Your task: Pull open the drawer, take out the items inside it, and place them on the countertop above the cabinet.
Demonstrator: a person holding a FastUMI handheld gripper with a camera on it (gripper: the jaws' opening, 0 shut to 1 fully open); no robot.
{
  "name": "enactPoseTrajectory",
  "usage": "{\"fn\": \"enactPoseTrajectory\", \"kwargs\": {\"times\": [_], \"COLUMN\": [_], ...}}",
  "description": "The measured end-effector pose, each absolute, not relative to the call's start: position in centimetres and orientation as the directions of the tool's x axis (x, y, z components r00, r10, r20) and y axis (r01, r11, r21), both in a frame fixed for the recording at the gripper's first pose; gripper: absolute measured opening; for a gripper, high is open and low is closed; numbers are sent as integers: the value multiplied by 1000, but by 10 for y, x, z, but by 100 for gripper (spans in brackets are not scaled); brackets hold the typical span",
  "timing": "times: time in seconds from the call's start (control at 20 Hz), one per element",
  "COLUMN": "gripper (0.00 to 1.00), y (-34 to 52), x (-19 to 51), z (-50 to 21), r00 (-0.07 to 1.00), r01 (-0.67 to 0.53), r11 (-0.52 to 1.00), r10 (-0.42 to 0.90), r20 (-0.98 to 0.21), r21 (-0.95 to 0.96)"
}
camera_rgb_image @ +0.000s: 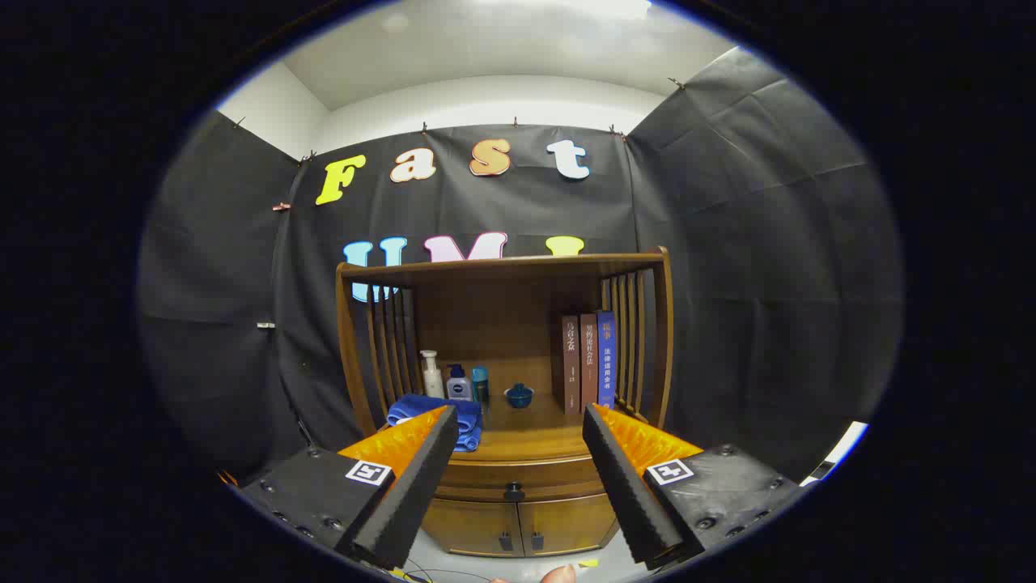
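A wooden cabinet (518,478) stands ahead of me against the booth wall. Its drawer (518,474) sits closed under the countertop (530,437), with a small dark knob (514,491) at the middle of its front. My gripper (518,421) is open, its two fingers spread wide with nothing between them, and the knob shows in the gap, still some way beyond the fingertips. What lies inside the drawer is hidden.
On the countertop rest a folded blue towel (437,417), a white pump bottle (430,374), a small blue-and-white bottle (459,384), a teal bottle (480,384), a small blue lidded bowl (519,396) and three upright books (588,360). Slatted sides and a top shelf (502,267) enclose it. Two lower doors (518,526) have dark handles.
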State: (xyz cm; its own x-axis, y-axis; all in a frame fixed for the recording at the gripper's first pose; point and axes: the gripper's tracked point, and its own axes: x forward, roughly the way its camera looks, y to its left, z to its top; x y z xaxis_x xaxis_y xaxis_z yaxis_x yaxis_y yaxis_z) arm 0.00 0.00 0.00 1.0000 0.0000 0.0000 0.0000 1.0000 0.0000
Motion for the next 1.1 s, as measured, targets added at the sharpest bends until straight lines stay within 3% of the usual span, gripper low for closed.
{"fn": "enactPoseTrajectory", "kwargs": {"times": [0.75,1.1], "gripper": [100,100], "y": [29,29], "x": [-2,30], "z": [-3,-11], "r00": [999,999], "r01": [-49,-43], "r11": [997,998], "r10": [49,44], "r20": [7,24], "r21": [-67,-41]}}
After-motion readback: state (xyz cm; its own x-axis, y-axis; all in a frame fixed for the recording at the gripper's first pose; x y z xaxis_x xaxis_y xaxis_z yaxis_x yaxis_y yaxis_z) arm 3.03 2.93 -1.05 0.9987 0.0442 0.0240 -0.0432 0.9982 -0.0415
